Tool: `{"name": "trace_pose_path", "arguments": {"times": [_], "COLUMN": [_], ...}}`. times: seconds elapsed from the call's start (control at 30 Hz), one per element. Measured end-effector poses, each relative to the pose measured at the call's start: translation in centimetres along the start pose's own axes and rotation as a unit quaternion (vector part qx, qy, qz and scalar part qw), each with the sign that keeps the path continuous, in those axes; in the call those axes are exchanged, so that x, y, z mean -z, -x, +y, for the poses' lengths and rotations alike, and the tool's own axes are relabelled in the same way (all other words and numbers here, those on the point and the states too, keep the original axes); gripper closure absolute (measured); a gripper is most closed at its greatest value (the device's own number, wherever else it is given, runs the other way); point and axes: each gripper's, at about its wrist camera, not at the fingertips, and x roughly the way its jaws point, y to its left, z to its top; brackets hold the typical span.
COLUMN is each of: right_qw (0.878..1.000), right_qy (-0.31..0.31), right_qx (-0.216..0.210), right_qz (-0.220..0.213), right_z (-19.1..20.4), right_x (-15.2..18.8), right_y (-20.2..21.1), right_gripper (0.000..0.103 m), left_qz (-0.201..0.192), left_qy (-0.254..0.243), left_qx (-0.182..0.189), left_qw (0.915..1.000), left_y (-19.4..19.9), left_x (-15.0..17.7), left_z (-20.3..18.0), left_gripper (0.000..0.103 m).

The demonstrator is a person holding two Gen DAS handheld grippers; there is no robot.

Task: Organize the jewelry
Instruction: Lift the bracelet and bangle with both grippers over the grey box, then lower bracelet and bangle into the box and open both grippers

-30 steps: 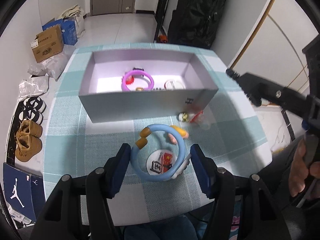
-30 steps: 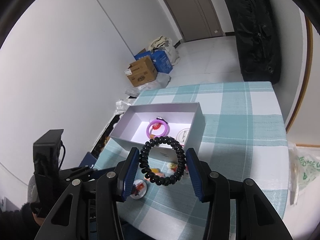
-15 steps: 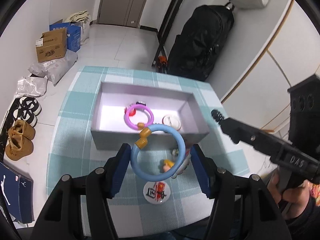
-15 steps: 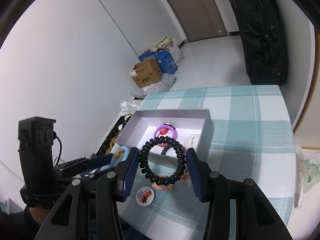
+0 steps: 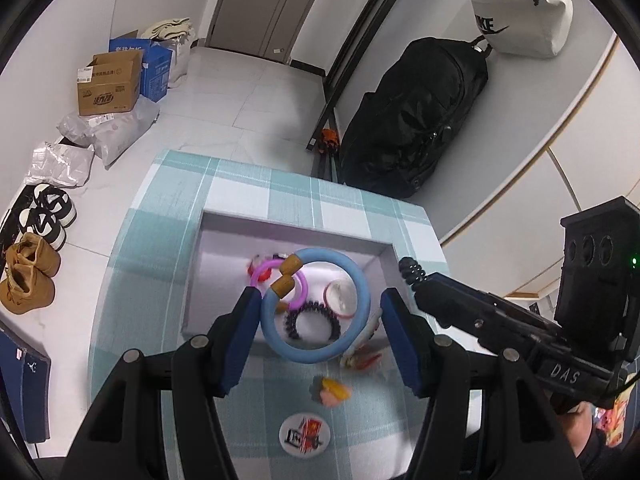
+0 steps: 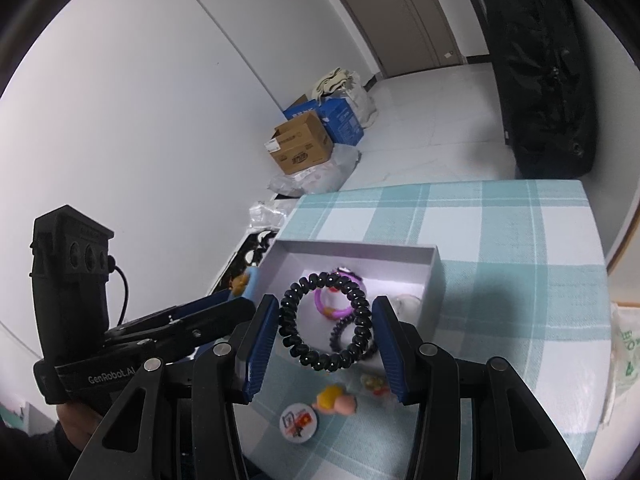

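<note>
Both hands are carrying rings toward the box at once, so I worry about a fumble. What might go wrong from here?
1. The two grippers sit close over the box; the left gripper and right gripper might bump.
2. The blue ring overlaps the near wall, so it may land outside.
3. The black coil bracelet looks springy and may bounce out.

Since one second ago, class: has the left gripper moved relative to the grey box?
Yes. The left gripper, holding the blue ring, rose and advanced over the grey box; earlier it sat low before the box's near wall.

Black backpack (image 5: 412, 120) against wall, white bag (image 5: 520, 8) above it. Cardboard box (image 5: 110, 84) beside blue box (image 5: 154, 68) on floor. Sneakers (image 5: 48, 212), tan boots (image 5: 28, 276) along left edge.
</note>
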Motion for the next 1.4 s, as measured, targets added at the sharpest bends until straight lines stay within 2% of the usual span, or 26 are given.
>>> {"name": "trace_pose_path", "arguments": {"times": [0.27, 0.5, 1.03, 1.2, 1.3, 1.4], "right_qw": [1.0, 1.0, 0.998, 0.997, 0.997, 0.998], "right_qy": [-0.004, -0.001, -0.047, -0.061, -0.059, -0.059], "right_qx": [-0.001, 0.003, 0.002, -0.002, 0.0, 0.001], "right_qz": [0.008, 0.02, 0.048, 0.053, 0.047, 0.038], "right_z": [-0.9, -1.4, -3.8, -4.2, -4.1, -4.1], "right_x": [-1.8, -2.7, -2.9, -2.8, -2.8, -2.9], "right_y": [-1.7, -3.2, -4.7, -4.9, -4.7, -4.2], "right_gripper": [0.056, 0.056, 0.056, 0.054, 0.053, 0.045], "left_qz": [0.017, 0.03, 0.061, 0.079, 0.078, 0.079], "left_qy": [0.024, 0.009, 0.012, 0.023, 0.027, 0.024], "left_qx": [-0.007, -0.02, -0.029, -0.015, -0.023, -0.026], "left_qw": [0.9996, 0.9993, 0.9976, 0.9965, 0.9963, 0.9962], "left_y": [-1.9, -3.1, -5.3, -5.9, -5.8, -5.8], "left_x": [-1.3, -2.0, -2.3, -2.2, -2.2, -2.1], "left_z": [1.2, 1.0, 1.2, 1.4, 1.6, 1.4], "left_gripper": [0.047, 0.047, 0.046, 0.046, 0.046, 0.045]}}
